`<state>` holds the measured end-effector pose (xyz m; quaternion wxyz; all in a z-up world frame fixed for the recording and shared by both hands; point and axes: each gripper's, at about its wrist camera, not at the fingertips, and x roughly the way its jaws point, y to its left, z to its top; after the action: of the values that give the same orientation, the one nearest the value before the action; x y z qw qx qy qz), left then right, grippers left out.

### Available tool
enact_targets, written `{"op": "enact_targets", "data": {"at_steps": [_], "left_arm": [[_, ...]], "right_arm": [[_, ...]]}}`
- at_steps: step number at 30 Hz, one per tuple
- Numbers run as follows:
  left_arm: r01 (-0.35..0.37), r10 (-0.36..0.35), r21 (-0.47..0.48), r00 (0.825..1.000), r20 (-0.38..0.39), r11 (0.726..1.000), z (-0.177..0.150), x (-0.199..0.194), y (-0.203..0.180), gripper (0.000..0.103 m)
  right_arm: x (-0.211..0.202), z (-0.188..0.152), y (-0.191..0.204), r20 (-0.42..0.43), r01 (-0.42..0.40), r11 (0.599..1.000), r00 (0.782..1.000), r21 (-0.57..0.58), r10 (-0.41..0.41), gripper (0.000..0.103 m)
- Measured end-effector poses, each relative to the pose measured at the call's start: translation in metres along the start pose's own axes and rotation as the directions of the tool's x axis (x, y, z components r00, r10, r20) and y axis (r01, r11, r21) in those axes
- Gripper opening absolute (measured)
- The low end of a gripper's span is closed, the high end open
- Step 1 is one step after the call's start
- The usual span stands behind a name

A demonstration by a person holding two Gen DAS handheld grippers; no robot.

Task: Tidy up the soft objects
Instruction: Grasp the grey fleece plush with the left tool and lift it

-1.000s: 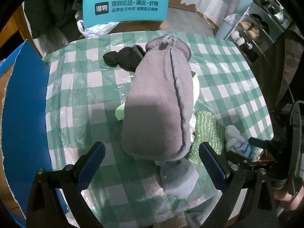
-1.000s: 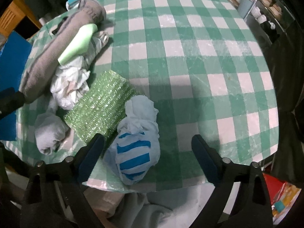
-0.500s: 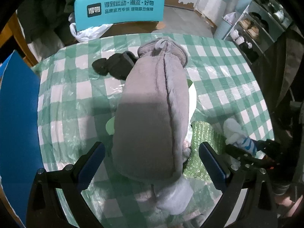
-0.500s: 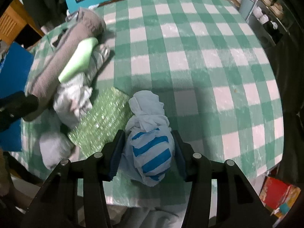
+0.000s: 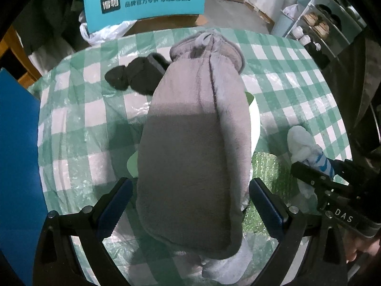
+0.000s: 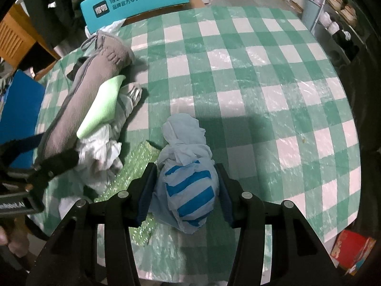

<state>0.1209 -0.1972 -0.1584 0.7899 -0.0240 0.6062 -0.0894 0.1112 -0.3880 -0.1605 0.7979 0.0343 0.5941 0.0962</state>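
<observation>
Your right gripper [image 6: 188, 186] is clamped on a knotted pale-blue bundle with blue stripes [image 6: 188, 181]; both pads press into its sides, and the knotted end points toward the middle of the table [image 6: 262, 76]. That bundle sits near the table's near edge, just beside a glittery green cloth [image 6: 133, 166] whose near part reaches that same edge. Your left gripper [image 5: 190, 205] straddles the near end of a long grey plush pouch [image 5: 195, 143] with its jaws spread wide; the blue pads [image 5: 262, 200] stand at either side of the plush, and you cannot tell whether they touch it. The pouch runs from the near edge toward the far edge along the table's left half, its drawstring end farthest from you. A pale green foam piece [image 6: 102, 107] lies against the pouch's right flank, over a crumpled white cloth [image 6: 107, 143]. A black knotted item [image 5: 135, 76] lies close to the pouch's left side toward the far edge. A small grey-white bundle [image 5: 228, 262] pokes out under the pouch's near end. The table wears a green-and-white checked cover under clear plastic. A teal chair back with white lettering [image 5: 145, 0] stands past the far edge; a blue board [image 5: 16, 155] stands off the left edge.
</observation>
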Motion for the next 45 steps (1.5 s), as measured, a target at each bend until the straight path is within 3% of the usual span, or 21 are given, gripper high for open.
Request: {"op": "enact_targets", "data": {"at_steps": [12,15,17,22,28,35,45], "left_arm": [[0.073,-0.068,-0.082,0.996,0.063,0.994,0.002,-0.014,0.018,0.05],[0.103,-0.095,-0.11,0.992,0.081,0.989,0.002,-0.019,0.024,0.034],[0.127,-0.116,-0.115,0.989,0.095,0.985,0.003,-0.023,0.028,0.018],[0.092,-0.081,-0.08,0.987,0.139,0.993,0.003,-0.035,0.026,0.014],[0.098,-0.088,-0.043,0.979,0.184,0.994,0.0,-0.048,0.023,0.012],[0.078,-0.076,0.005,0.951,0.298,0.997,-0.002,-0.08,0.019,0.012],[0.074,-0.06,-0.027,0.936,0.348,0.997,-0.009,-0.107,0.032,0.012]], "right_arm": [[0.004,0.004,0.007,-0.006,0.001,1.0,1.0,-0.014,-0.001,0.049],[0.002,0.004,0.008,0.002,0.012,1.0,1.0,-0.023,-0.012,0.049],[0.002,0.004,0.009,0.004,0.013,1.0,1.0,-0.026,-0.013,0.049],[0.001,0.003,0.012,-0.003,0.019,0.999,1.0,-0.032,-0.019,0.049],[-0.007,0.004,0.018,0.021,0.018,0.999,1.0,-0.037,-0.018,0.049],[-0.023,0.007,0.025,0.066,0.027,0.998,0.998,-0.051,-0.023,0.049],[-0.055,0.011,0.044,0.157,0.047,0.994,0.987,-0.098,-0.031,0.048]]}}
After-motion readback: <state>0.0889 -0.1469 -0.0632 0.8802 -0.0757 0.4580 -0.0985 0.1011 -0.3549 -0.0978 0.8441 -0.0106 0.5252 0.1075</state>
